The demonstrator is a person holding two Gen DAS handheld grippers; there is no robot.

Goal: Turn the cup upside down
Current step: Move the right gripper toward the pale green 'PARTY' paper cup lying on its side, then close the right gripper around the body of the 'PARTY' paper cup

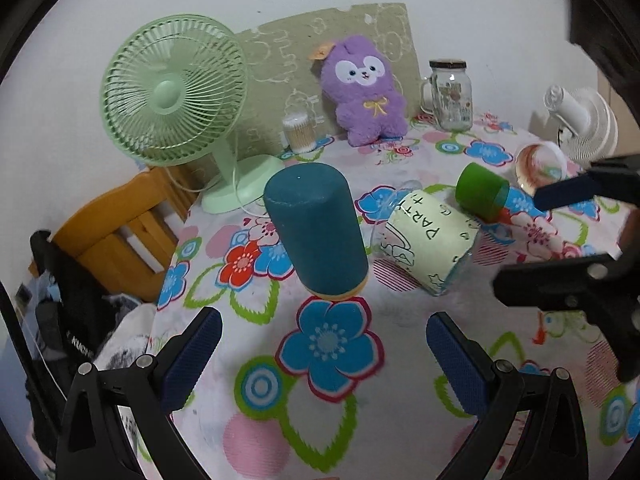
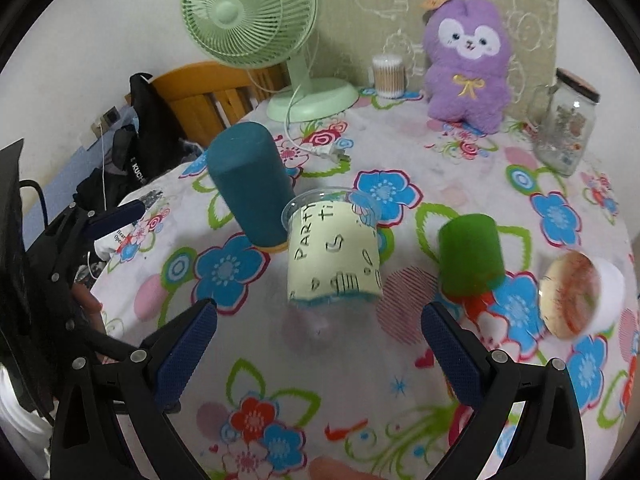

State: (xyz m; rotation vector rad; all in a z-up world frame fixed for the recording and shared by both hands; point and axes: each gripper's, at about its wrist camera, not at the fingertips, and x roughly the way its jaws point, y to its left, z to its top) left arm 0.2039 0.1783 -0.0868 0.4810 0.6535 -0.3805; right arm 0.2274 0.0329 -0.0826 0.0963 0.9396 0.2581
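A tall teal cup stands upside down on the flowered tablecloth; it also shows in the right wrist view. A clear plastic cup with a pale "PARTY" sleeve stands beside it, mouth up as far as I can tell. A small green cup stands upside down to the right. My left gripper is open and empty, short of the teal cup. My right gripper is open and empty, just short of the PARTY cup.
A green desk fan, a cotton-swab tub, a purple plush and a glass jar mug stand along the back. A white bowl lies tipped at the right. A wooden chair is off the table's left edge.
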